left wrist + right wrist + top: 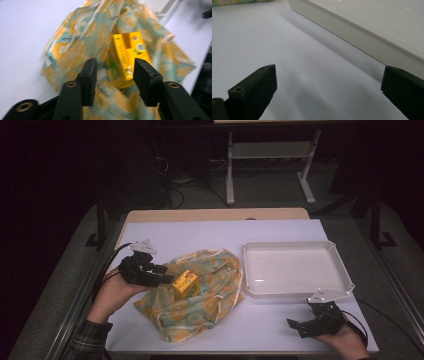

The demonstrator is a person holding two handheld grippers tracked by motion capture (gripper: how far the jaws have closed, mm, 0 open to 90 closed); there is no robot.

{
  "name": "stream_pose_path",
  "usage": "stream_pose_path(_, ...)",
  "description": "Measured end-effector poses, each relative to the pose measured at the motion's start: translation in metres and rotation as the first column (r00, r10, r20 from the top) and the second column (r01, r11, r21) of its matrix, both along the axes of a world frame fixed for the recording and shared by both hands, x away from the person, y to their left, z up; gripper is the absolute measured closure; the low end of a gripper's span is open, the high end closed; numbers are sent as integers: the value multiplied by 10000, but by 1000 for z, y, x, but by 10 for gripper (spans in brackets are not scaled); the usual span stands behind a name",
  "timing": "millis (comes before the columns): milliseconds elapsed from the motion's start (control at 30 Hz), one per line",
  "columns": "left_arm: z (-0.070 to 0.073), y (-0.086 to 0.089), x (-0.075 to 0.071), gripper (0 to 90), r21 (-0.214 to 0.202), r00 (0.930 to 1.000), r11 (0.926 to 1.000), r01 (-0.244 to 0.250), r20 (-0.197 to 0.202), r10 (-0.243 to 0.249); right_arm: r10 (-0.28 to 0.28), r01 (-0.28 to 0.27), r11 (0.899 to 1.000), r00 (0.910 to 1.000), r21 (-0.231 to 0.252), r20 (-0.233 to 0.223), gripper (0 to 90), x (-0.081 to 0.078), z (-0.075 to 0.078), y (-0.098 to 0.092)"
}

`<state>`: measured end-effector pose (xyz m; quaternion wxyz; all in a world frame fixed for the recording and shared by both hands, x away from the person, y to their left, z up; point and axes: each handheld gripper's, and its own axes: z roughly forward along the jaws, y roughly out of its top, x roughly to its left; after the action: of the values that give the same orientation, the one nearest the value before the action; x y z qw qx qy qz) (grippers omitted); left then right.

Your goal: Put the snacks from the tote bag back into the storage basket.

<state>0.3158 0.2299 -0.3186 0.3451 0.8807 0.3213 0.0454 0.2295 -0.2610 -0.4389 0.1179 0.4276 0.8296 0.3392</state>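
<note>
Here's the left hand-held gripper (161, 274) hovering at the left edge of the patterned cloth bag (200, 292), and its jaws stand partly apart with nothing pinched between them. In the left gripper view the two black pads (89, 75) frame the yellow carton (128, 56), which sits beyond them and a touch toward the right-hand pad; the pads press on neither the carton nor the fabric, as far as the blurred picture lets me tell. The yellow carton, seen from the high view (185, 284), lies on top of the crumpled bag, near its left half, just beside the tips of that left gripper. The bag itself is spread over the middle of the white counter (150, 235), floral in green and orange, with a pale cord along its edge. Over on the other side, the right hand-held gripper (300, 326) rests low near the front right corner of the counter, jaws spread wide and empty, pointing leftward across the bare surface. In the right gripper view its pads (259, 85) sit far apart with only counter between them, and the white tray (367, 32) runs just beyond, its wall close to the right-hand pad. From the high view that tray (345, 275) stands to the right of the bag, well apart from the carton.
</note>
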Motion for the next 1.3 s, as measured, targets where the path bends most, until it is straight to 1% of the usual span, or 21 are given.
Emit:
stream_pose_path(33, 3, -4, -1, 467, 91, 9999, 9999, 121, -97, -120, -21, 21, 10000, 10000, -2, -34, 0, 0, 0, 0)
stream_pose_path(67, 4, -6, -2, 451, 162, 9997, 9997, 178, -140, -175, -22, 22, 10000, 10000, -1, -37, 0, 0, 0, 0)
stream_pose_path(100, 5, -10, -2, 425, 282, 9998, 9994, 198, -97, -195, -22, 22, 10000, 10000, 4, -35, 0, 0, 0, 0)
stream_pose_path(133, 5, -12, -3, 396, 272, 9999, 9995, 129, -84, -126, -18, 18, 10000, 10000, -8, -35, 0, 0, 0, 0)
stream_pose_path(300, 3, -25, -2, 349, 438, 9999, 9989, 156, -49, -154, 14, -14, 10000, 10000, -33, 6, 0, 0, -1, -1)
stream_pose_path(367, 2, -31, -2, 335, 410, 9999, 9991, 110, -14, -109, 6, -6, 10000, 10000, -39, 6, 0, 0, -1, -1)
stream_pose_path(400, 1, -32, -1, 327, 473, 9999, 9988, 149, 7, -149, 0, 0, 10000, 10000, -50, 5, 0, 0, -1, -1)
stream_pose_path(433, 0, -35, -1, 320, 449, 10000, 9990, 80, 2, -80, -17, 17, 10000, 10000, -43, -17, 0, 0, -1, -1)
stream_pose_path(467, 0, -36, 0, 317, 500, 9999, 9987, 132, 35, -134, -16, 16, 10000, 10000, -39, -14, 0, 0, -1, -1)
stream_pose_path(533, -3, -40, 0, 312, 478, 10000, 9989, -34, -69, 38, 16, -16, 10000, 10000, -79, -9, 0, 0, -1, -2)
stream_pose_path(667, -8, -45, 3, 301, 636, 9999, 9980, -41, -115, 49, -4, 3, 10000, 10000, -68, -36, 0, 0, -1, -2)
stream_pose_path(700, -10, -47, 3, 297, 748, 9999, 9972, -27, -127, 37, -15, 14, 10000, 10000, -69, -44, 0, 0, -1, -2)
stream_pose_path(767, -14, -50, 4, 288, 747, 9998, 9972, -100, -154, 111, -11, 11, 10000, 10000, -82, -48, 0, 0, -1, -2)
stream_pose_path(800, -16, -51, 5, 288, 900, 9998, 9959, 20, -182, -4, -9, 8, 10000, 10000, -87, -47, 0, 0, -1, -2)
stream_pose_path(867, -19, -54, 6, 288, 1035, 9997, 9946, 3, -257, 24, -6, 5, 10000, 10000, -91, -59, 0, 0, -1, -2)
stream_pose_path(967, -23, -56, 7, 288, 1130, 9995, 9936, 23, -303, 11, -40, 39, 10000, 9999, -88, -117, 0, 0, -1, -2)
stream_pose_path(1033, -29, -59, 8, 288, 1300, 9993, 9914, -117, -337, 162, -55, 54, 10000, 9999, -80, -120, 0, -1, -1, -2)
stream_pose_path(1067, -30, -59, 8, 288, 1483, 9993, 9889, -58, -362, 113, -56, 55, 10000, 9999, -82, -120, 0, -1, -1, -2)
stream_pose_path(1200, -35, -62, 9, 293, 1555, 9988, 9878, -91, -452, 163, -45, 44, 10000, 9999, -81, -121, 0, -1, -2, -3)
stream_pose_path(1267, -39, -64, 9, 308, 1725, 9981, 9850, -42, -598, 148, -48, 47, 10000, 9999, -86, -115, 0, -1, -2, -3)
stream_pose_path(1300, -39, -64, 9, 316, 1725, 9981, 9850, -42, -598, 148, -48, 47, 10000, 9999, -86, -115, 0, -1, -2, -3)
